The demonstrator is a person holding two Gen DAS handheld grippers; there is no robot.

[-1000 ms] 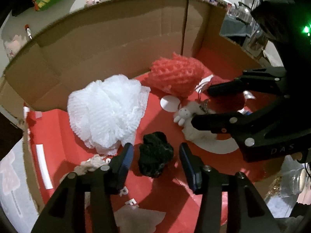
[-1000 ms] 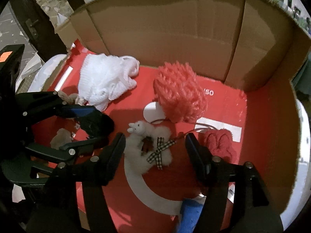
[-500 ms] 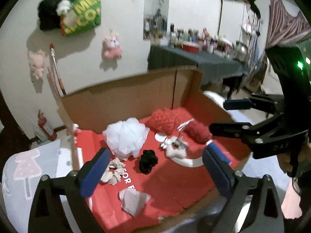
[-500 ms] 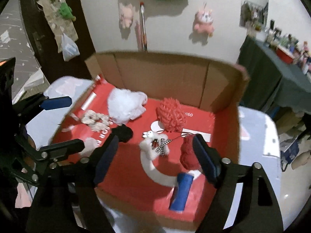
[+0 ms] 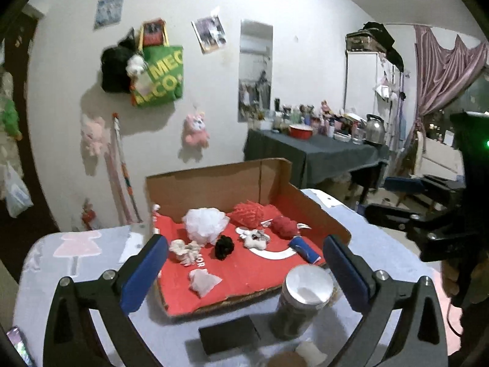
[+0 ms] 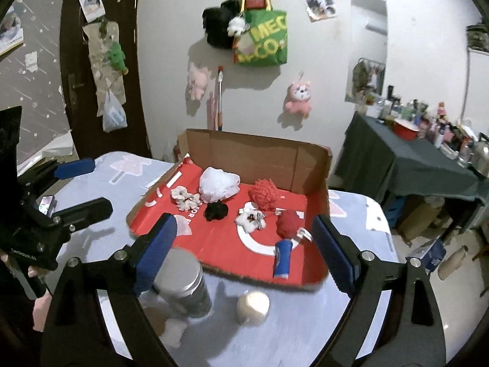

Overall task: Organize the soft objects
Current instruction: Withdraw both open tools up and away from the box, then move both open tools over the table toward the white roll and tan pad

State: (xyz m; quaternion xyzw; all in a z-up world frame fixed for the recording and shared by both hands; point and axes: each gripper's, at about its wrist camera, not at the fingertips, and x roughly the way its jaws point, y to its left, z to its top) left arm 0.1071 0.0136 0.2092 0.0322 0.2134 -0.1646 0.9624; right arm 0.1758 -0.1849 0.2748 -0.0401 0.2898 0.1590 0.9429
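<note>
An open cardboard box (image 5: 214,183) with a red floor holds the soft things: a white mesh puff (image 5: 204,224), a red mesh puff (image 5: 248,214), a black scrunchie (image 5: 224,246), a small white plush (image 5: 255,238), a dark red yarn ball (image 5: 284,226), a blue roll (image 5: 304,249) and a cream scrunchie (image 5: 186,249). My left gripper (image 5: 244,244) hangs above and in front of the box, its jaws opening wide with nothing between them. My right gripper (image 6: 244,223) is likewise pulled back from the box (image 6: 259,159), jaws opening and empty.
In front of the box, on the pale blue tablecloth, stand a jar with a silver lid (image 5: 301,296), a flat black object (image 5: 229,335) and a small white cylinder (image 6: 253,305). A phone (image 6: 45,205) lies at the left. A dark, cluttered table (image 5: 314,153) stands behind on the right.
Both grippers rose and drew back out of the box while their jaws spread. The black scrunchie and the white plush, earlier between the fingers, now lie on the red floor.
</note>
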